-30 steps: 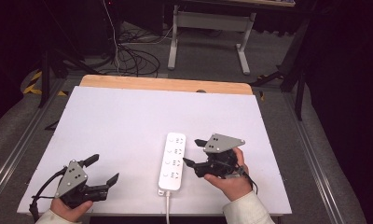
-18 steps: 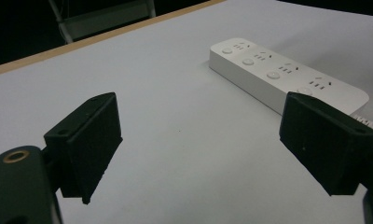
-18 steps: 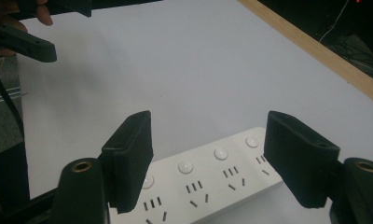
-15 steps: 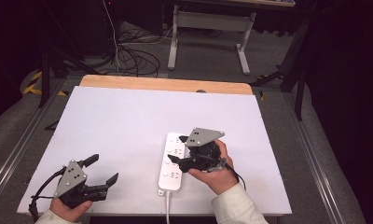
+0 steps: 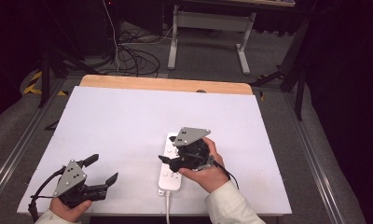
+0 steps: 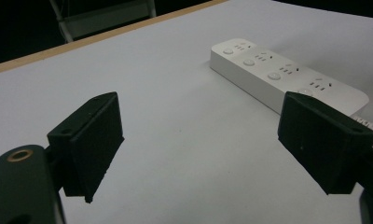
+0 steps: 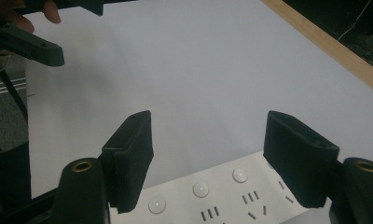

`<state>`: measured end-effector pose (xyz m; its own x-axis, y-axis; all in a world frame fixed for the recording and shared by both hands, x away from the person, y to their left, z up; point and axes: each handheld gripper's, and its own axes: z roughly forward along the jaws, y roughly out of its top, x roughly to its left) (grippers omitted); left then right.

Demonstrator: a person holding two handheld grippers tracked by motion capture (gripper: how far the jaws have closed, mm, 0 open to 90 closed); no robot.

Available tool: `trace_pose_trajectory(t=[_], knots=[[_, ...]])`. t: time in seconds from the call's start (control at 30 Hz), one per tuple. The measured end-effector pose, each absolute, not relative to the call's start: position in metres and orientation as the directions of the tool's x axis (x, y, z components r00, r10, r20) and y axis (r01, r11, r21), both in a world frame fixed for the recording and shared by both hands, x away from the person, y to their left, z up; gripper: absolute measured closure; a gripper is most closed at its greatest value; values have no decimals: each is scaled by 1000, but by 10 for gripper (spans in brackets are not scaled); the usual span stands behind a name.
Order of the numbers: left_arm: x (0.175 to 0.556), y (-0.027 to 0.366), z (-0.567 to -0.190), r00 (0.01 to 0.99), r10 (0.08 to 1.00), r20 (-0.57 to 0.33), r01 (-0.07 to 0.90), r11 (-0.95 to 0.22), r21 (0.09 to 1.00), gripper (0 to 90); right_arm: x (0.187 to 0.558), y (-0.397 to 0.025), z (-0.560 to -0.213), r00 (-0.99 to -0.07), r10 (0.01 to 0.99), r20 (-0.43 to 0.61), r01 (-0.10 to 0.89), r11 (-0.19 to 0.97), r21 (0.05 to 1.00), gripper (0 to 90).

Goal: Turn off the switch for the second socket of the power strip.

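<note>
A white power strip [image 5: 169, 179] lies on the white table, its cable running off the near edge. My right gripper [image 5: 169, 151] hovers over the strip's middle, pointing left, with its jaws spread wide. In the right gripper view the strip [image 7: 222, 198] with its round buttons and sockets lies just below the open right gripper [image 7: 208, 149]. My left gripper [image 5: 104, 168] rests near the front left corner, open and empty. In the left gripper view the strip [image 6: 278, 77] lies beyond the open left gripper [image 6: 198, 140], apart from it.
The white table top [image 5: 128, 116] ends in a wooden strip [image 5: 166, 85] at the far edge. Beyond it stand a desk frame [image 5: 208, 28] and loose cables [image 5: 128, 56] on the floor. The left gripper [image 7: 31, 44] shows at the right gripper view's top left.
My right gripper has moved left from beside the power strip to directly above it. The left gripper has stayed put.
</note>
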<state>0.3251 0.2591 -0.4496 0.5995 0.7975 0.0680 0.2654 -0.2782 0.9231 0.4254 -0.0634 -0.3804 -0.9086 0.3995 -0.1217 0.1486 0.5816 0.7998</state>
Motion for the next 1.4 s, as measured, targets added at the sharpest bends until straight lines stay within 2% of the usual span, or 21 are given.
trace_pose_trajectory(t=[0.23,0.27,0.3,0.47,0.5,0.53,0.6,0.67,0.8,0.87,1.17,1.4], knots=[[324,260,-449,593,803,65,263,-269,926,155,427,-59,-383,-893,424,-150,153,599,786,365],[324,260,-449,593,803,65,263,-269,926,157,426,-58,-384,-884,434,-174,144,608,781,464],[325,260,-449,593,803,61,267,-268,926,157,426,-57,-385,-891,421,-171,142,615,775,518],[325,261,-449,592,803,63,265,-268,926,158,425,-57,-386,-898,406,-171,139,630,764,565],[325,261,-449,591,805,59,267,-264,927,162,427,-57,-386,-916,374,-146,141,640,755,688],[324,261,-449,591,805,59,267,-264,927,162,427,-57,-386,-916,374,-146,141,640,755,688],[324,261,-448,592,804,63,263,-267,927,167,430,-55,-389,-940,329,-93,158,658,737,785],[324,261,-448,590,805,64,264,-267,927,167,432,-54,-390,-951,307,-43,181,663,726,804],[325,262,-448,592,803,65,263,-270,926,167,435,-52,-392,-943,331,-43,209,686,697,873],[325,262,-448,591,804,63,265,-267,927,167,437,-51,-394,-939,340,-46,222,705,673,898],[325,261,-449,591,805,55,269,-261,927,167,446,-41,-407,-931,359,-57,263,772,579,900],[325,261,-449,589,807,55,270,-261,927,167,453,-36,-415,-926,375,-43,294,787,542,900]])
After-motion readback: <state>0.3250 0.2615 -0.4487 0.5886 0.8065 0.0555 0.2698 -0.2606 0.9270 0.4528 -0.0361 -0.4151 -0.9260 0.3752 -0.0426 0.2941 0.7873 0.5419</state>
